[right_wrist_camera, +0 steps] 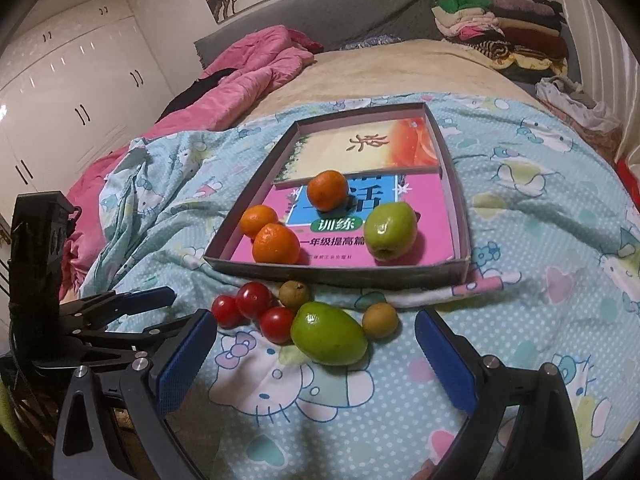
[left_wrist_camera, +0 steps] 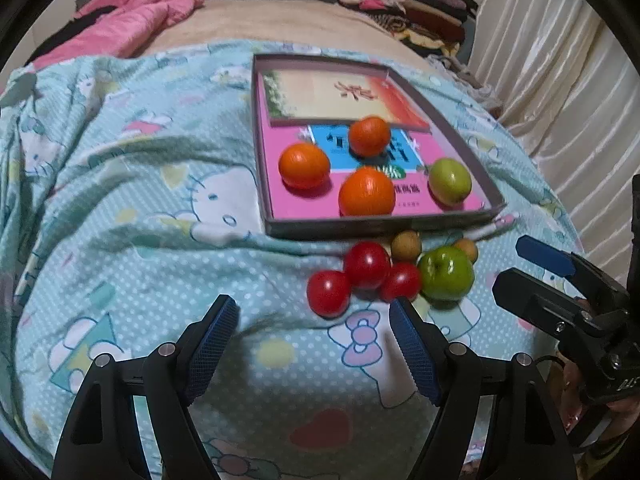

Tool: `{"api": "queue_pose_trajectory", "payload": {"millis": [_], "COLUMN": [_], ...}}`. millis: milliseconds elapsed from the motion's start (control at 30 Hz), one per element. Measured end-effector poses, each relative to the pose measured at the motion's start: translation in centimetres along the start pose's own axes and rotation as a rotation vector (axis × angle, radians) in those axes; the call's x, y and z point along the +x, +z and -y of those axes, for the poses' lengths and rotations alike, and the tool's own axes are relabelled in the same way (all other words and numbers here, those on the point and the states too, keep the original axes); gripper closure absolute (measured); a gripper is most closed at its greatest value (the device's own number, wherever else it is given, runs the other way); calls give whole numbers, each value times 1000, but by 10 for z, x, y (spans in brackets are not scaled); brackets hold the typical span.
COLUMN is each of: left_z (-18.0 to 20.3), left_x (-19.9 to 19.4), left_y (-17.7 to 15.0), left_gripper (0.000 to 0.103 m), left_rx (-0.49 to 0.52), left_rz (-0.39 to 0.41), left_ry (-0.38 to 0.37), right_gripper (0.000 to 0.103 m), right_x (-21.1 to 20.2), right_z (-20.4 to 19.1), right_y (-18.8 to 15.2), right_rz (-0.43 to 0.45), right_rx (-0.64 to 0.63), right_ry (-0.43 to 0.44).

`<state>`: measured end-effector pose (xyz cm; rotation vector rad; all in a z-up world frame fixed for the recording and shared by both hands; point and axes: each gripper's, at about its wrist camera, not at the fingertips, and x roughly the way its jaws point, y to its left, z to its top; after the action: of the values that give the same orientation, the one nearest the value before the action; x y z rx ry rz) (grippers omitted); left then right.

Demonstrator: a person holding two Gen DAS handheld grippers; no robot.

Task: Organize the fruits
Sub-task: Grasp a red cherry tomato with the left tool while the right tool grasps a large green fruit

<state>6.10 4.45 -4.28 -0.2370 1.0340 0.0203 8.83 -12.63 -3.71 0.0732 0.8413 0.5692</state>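
Note:
A shallow grey box (left_wrist_camera: 472, 148) (right_wrist_camera: 460, 200) lies on the bed with three oranges (left_wrist_camera: 366, 191) (right_wrist_camera: 276, 244) and a green fruit (left_wrist_camera: 450, 181) (right_wrist_camera: 390, 230) in it. In front of it on the blue sheet lie three red tomatoes (left_wrist_camera: 366, 264) (right_wrist_camera: 253, 300), a green fruit (left_wrist_camera: 446, 274) (right_wrist_camera: 328, 334) and two small brown fruits (left_wrist_camera: 406, 245) (right_wrist_camera: 380, 320). My left gripper (left_wrist_camera: 314, 326) is open and empty, just short of the tomatoes. My right gripper (right_wrist_camera: 316, 342) is open and empty, with the green fruit between its fingertips' lines.
Two books line the box bottom (right_wrist_camera: 360, 148). A pink quilt (right_wrist_camera: 248, 76) lies at the far left, folded clothes (right_wrist_camera: 500, 32) at the far right. White curtains (left_wrist_camera: 560, 80) hang on the right. The right gripper shows in the left wrist view (left_wrist_camera: 560, 276).

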Motion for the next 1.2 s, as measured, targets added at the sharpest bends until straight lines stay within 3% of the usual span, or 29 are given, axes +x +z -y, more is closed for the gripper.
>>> {"api": "queue_pose_trajectory", "payload": {"millis": [233, 633, 1200], "left_z": [3, -2, 2], "left_x": [7, 13, 20], "left_y": [-2, 1, 5], "left_gripper": [23, 36, 47], "left_rx": [18, 12, 50], "left_rz": [-21, -26, -21], "left_ry": [5, -14, -1], "right_gripper": [3, 33, 38], "right_x": [10, 36, 51], "right_z": [5, 19, 27], "right_y": [-4, -13, -8], "right_rz": [-61, -181, -185], "right_rx": [40, 128, 202], "right_ry": [6, 58, 112]}}
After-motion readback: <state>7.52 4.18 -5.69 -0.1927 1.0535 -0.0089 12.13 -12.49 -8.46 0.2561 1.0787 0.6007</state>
